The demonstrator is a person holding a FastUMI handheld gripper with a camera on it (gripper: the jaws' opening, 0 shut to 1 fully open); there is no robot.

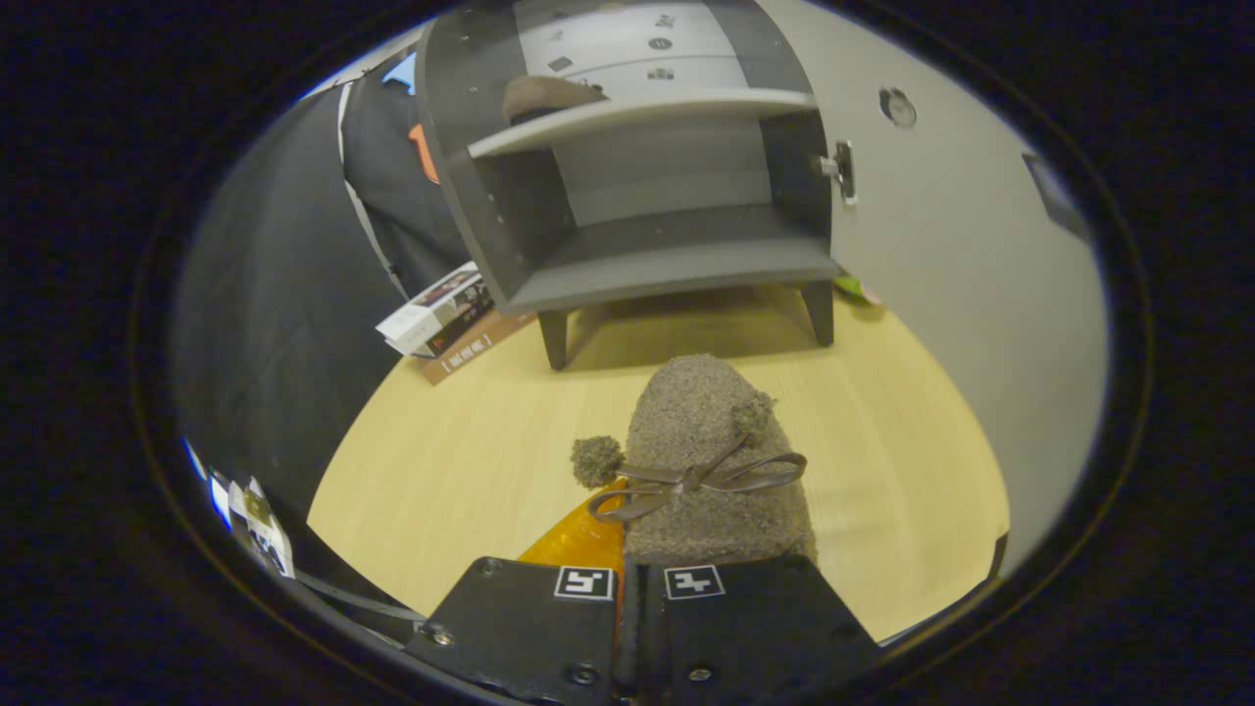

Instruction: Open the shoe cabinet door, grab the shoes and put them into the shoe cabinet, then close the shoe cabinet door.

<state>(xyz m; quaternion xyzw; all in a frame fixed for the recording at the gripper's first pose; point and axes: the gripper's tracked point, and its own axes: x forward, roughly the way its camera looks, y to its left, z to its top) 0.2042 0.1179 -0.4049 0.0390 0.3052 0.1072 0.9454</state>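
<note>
Fingers pinch 1 shoe; another sits in cabinet.

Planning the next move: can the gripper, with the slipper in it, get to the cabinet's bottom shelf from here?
Probably yes. The cabinet door stands open, the bottom shelf looks bare, and nothing lies between it and the gripper, shut on the slipper.

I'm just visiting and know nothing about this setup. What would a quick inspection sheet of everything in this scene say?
Surface: pale wooden floor, bare around the cabinet.
Job's things: dark grey shoe cabinet on short legs, its pale door swung open; one brown shoe on the upper shelf; a brown fuzzy slipper with a bow and pompoms held ahead of the cabinet.
Clutter: stacked boxes beside the cabinet's leg.
Grippers: gripper, jaws closed on the slipper's heel.
Cables: a thin line beside the gripper.
Surroundings: black cloth wall.
</note>
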